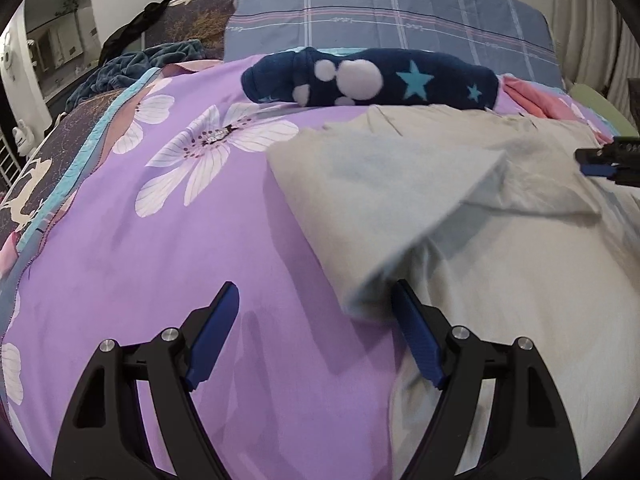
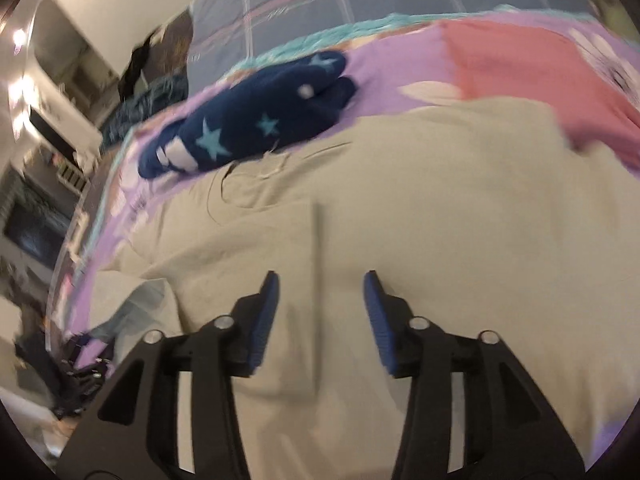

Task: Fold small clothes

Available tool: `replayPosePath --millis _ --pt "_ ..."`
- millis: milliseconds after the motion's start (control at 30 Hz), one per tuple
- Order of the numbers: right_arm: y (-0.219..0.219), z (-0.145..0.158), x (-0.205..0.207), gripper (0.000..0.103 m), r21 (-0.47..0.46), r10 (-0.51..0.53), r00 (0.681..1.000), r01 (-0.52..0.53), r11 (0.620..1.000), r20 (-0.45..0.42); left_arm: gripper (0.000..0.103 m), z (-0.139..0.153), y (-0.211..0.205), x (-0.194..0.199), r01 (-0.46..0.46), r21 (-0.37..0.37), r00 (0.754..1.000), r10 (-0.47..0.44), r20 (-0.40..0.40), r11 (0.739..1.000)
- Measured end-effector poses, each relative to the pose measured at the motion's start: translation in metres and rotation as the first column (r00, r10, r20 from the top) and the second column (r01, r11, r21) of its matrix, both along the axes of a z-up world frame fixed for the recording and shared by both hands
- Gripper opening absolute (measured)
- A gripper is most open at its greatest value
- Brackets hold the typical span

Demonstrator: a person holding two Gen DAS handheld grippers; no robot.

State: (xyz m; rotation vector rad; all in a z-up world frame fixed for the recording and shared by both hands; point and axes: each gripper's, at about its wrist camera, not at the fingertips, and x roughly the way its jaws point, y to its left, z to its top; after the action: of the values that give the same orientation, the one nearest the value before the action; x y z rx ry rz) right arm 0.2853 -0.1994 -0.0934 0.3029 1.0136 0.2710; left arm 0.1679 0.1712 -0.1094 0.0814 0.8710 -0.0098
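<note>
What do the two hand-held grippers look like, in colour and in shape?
Both look alike. The left hand-held gripper has black, angular arms with cut-out slots, round silver pins at the joints, and two flat blue fingers with a fine ribbed texture. The right hand-held gripper shows the same black frame, silver pins and blue fingers. No cables, markings or sleeves show.

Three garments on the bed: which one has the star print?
The rolled navy fleece piece with turquoise stars and white paw prints. The beige T-shirt and pink cloth are plain.
</note>
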Motion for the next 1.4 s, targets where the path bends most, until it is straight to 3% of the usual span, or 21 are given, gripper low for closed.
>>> replayPosePath --millis 33,67,100,133,200,300,367,467,533,633,733,867,1033,1100,1167,1233,1300,1367,1400 --pt "0.011 -0.001 0.005 0.057 -0.022 0.009 1.000 -0.009 1.000 0.013 0.079 0.001 0.000 0.003 -0.008 -0.003 1.000 0.008 0.003 1.000" --pt "0.022 -0.002 0.008 0.053 -0.053 0.022 0.999 -0.021 0.998 0.031 0.079 0.001 0.000 0.007 -0.018 -0.004 1.000 0.018 0.004 1.000" --pt "0.030 -0.002 0.010 0.023 -0.079 0.038 0.998 -0.035 0.996 0.043 0.079 0.000 0.000 0.010 -0.026 -0.001 1.000 0.026 0.003 1.000" --pt "0.041 -0.001 0.011 0.004 -0.111 0.077 0.996 -0.071 0.991 0.051 0.079 -0.001 -0.001 0.013 -0.032 0.005 0.999 0.032 -0.001 0.999" --pt "0.048 0.008 0.004 0.004 -0.143 0.102 0.991 -0.089 0.986 0.082 0.079 -0.004 -0.004 0.016 -0.034 0.016 0.999 0.034 -0.005 0.999" --pt "0.031 0.047 -0.019 0.003 -0.094 0.064 0.976 -0.045 0.995 0.207 0.079 -0.002 -0.006 0.011 -0.030 0.038 1.000 0.030 0.008 0.999" --pt "0.005 0.073 -0.037 0.003 -0.082 0.007 0.965 0.015 0.997 0.262 0.080 -0.002 -0.007 0.007 -0.025 0.063 1.000 0.024 0.015 0.998" --pt "-0.029 0.089 -0.050 0.003 -0.158 -0.082 0.952 0.133 0.979 0.295 0.080 0.000 -0.012 -0.001 -0.001 0.108 0.999 -0.002 0.035 0.994" --pt "-0.053 0.078 -0.049 0.004 -0.182 -0.133 0.961 0.180 0.967 0.242 0.080 0.000 -0.015 -0.004 0.018 0.115 0.999 -0.023 0.041 0.993" --pt "-0.080 0.045 -0.043 0.008 -0.134 -0.171 0.977 0.188 0.973 0.127 0.080 0.000 -0.014 -0.003 0.017 0.114 0.999 -0.021 0.035 0.993" --pt "-0.091 0.031 -0.046 0.016 -0.160 -0.219 0.968 0.238 0.958 0.125 0.080 0.001 -0.012 -0.003 0.017 0.103 0.999 -0.021 0.035 0.995" --pt "-0.096 0.027 -0.058 0.024 -0.101 -0.194 0.974 0.206 0.973 0.112 0.080 0.001 -0.012 -0.004 0.021 0.097 0.999 -0.024 0.036 0.995" --pt "-0.087 0.026 -0.077 0.036 -0.146 -0.089 0.991 0.103 0.984 0.104 0.081 0.000 -0.011 -0.004 0.019 0.093 0.999 -0.022 0.034 0.995" --pt "-0.078 0.018 -0.077 0.035 -0.203 -0.058 0.996 0.072 0.977 0.071 0.086 0.000 -0.010 -0.004 0.007 0.092 0.999 -0.010 0.034 0.996" --pt "-0.068 0.005 -0.074 0.025 -0.309 -0.061 0.998 0.067 0.949 0.030 0.086 0.001 -0.007 -0.005 0.001 0.082 1.000 -0.004 0.029 0.997" --pt "-0.063 0.009 -0.080 0.025 -0.321 -0.098 0.993 0.113 0.941 0.062 0.078 0.007 -0.005 -0.012 0.013 0.076 0.999 -0.016 0.032 0.997" --pt "-0.058 0.022 -0.089 0.025 -0.275 -0.095 0.988 0.125 0.953 0.119 0.048 0.017 -0.001 -0.023 0.034 0.059 0.998 -0.037 0.047 0.998" --pt "-0.044 0.032 -0.097 0.023 -0.231 -0.028 0.985 0.067 0.971 0.170 0.025 0.033 0.007 -0.032 0.023 -0.011 0.998 -0.022 0.064 1.000" --pt "-0.036 0.032 -0.098 0.023 -0.225 0.006 0.985 0.034 0.974 0.172 0.023 0.040 0.009 -0.034 0.028 -0.055 0.997 -0.024 0.076 0.998"
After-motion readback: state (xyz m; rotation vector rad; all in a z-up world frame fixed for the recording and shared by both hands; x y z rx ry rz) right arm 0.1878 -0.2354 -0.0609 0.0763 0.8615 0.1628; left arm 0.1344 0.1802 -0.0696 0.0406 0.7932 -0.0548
